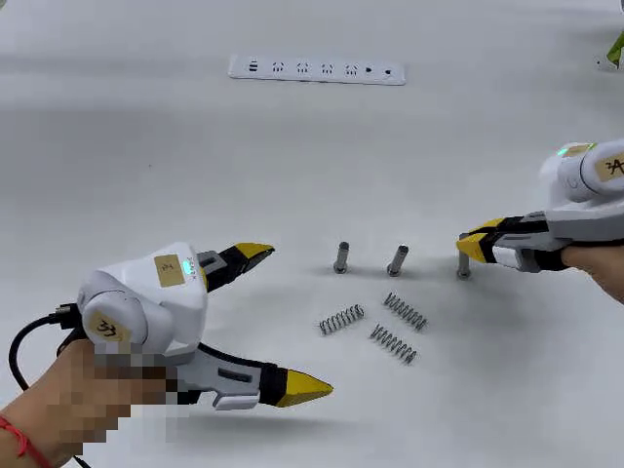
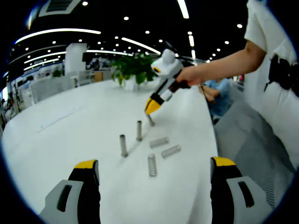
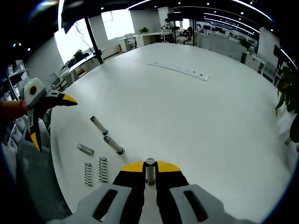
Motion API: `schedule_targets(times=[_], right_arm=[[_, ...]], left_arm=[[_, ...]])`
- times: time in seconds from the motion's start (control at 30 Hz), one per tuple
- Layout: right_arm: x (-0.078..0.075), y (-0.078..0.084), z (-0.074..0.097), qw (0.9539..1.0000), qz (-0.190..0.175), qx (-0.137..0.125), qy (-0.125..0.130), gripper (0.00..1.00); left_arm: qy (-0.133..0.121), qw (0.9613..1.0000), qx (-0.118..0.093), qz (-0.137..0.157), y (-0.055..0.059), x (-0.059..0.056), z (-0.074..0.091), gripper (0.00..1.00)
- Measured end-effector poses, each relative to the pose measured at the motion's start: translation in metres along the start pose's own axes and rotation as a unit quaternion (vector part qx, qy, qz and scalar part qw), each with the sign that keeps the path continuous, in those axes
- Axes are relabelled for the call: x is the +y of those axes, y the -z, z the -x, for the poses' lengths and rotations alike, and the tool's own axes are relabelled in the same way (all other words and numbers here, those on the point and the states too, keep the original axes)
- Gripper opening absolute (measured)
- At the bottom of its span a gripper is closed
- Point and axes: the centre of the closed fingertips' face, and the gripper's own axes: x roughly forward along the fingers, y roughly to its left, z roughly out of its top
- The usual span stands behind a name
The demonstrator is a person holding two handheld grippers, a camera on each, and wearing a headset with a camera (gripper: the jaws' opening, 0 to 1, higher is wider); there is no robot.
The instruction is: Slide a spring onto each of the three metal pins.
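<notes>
- Right gripper view: end pin (image 3: 150,173) is clamped by the right hand-held gripper (image 3: 149,166); it could be toppled if tugged.
- Springs (image 1: 393,344) on the tabletop (image 1: 146,146) could be flicked away by the wide-open left hand-held gripper (image 1: 292,320).

Plain white tabletop (image 1: 146,146), with a power strip (image 1: 316,69) lying flat at the far side. Nearer, three pins (image 1: 341,257) stand upright in a row, and three springs (image 1: 341,319) lie loose just in front.
</notes>
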Motion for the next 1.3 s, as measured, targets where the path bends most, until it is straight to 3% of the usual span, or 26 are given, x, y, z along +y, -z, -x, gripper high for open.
schedule_targets(times=[0.1,0.43,1.3], right_arm=[[-0.005,0.002,0.0,1.0,-0.004,-0.006,0.002,0.09],[-0.001,0.005,0.006,0.9998,-0.002,-0.019,0.005,0.09],[0.004,0.005,0.008,0.9998,0.017,-0.013,0.002,0.1]], left_arm=[[0.001,1.0,0.0,0.0,0.0,0.0,0.0,1.0],[0.004,1.0,0.002,-0.002,0.0,-0.003,-0.002,1.0],[0.001,1.0,-0.001,-0.002,-0.001,-0.002,-0.002,1.0]])
